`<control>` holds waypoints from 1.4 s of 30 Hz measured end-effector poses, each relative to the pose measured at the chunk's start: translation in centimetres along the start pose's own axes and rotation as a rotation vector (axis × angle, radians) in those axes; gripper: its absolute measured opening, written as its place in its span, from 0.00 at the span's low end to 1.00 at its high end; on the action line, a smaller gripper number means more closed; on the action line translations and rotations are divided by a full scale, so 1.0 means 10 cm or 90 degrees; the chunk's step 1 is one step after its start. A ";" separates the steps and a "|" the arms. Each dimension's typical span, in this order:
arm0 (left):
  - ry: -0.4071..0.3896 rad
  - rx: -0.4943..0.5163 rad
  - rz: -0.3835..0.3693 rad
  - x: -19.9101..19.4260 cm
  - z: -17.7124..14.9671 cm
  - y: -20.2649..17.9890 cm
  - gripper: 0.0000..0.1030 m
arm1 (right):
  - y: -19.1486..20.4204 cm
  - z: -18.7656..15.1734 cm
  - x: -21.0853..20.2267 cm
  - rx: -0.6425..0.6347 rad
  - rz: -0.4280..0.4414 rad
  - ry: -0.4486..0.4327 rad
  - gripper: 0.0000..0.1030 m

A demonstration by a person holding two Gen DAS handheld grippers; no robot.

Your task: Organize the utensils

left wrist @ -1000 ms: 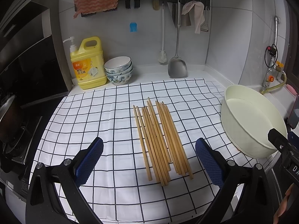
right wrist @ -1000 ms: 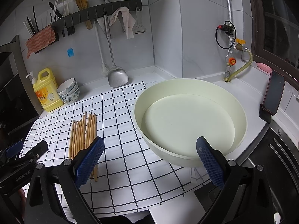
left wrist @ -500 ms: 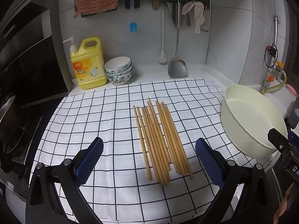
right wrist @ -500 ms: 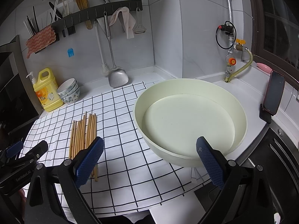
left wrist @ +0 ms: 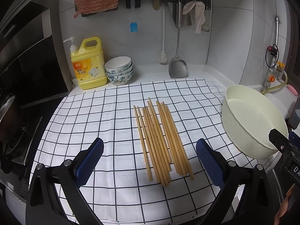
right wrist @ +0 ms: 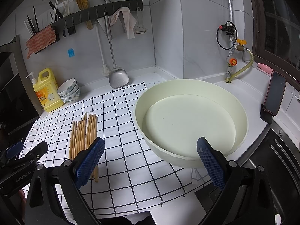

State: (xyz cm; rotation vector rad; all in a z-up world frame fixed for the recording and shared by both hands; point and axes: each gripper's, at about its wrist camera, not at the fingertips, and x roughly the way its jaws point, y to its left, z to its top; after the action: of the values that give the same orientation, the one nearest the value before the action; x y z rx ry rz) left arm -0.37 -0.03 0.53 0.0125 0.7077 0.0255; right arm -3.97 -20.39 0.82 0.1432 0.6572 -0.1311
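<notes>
Wooden chopsticks (left wrist: 161, 140) untouched, both claws agape, empty

Lighting: even, moderately bright overhead; both views sharp.
Strong fisheye bending and dark vignette at frame corners; soft shadows on the bench (left wrist: 196, 75); no glare.

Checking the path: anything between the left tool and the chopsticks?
Nothing. In the left wrist view, only bare checked cloth lies between the open left tool and the chopsticks.

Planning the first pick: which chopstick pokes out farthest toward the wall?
The chopstick near the middle of the bundle; its far tip reaches beyond all the others.
</notes>
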 end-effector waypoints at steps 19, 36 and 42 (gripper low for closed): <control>0.004 0.000 -0.001 0.02 -0.01 0.02 0.94 | 0.01 -0.01 0.01 -0.002 0.007 -0.001 0.92; 0.079 -0.059 0.019 0.60 -0.22 0.69 0.94 | 0.47 -0.23 0.28 -0.107 0.169 0.027 0.92; 0.102 -0.035 0.021 0.79 -0.24 0.67 0.94 | 0.79 -0.31 0.56 -0.150 0.172 0.073 0.92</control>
State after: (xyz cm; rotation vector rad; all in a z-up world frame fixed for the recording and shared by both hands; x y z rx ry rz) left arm 3.96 6.93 -6.27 -0.0308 0.8666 0.0776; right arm -0.18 -12.49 -4.33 0.0111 0.7563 0.2163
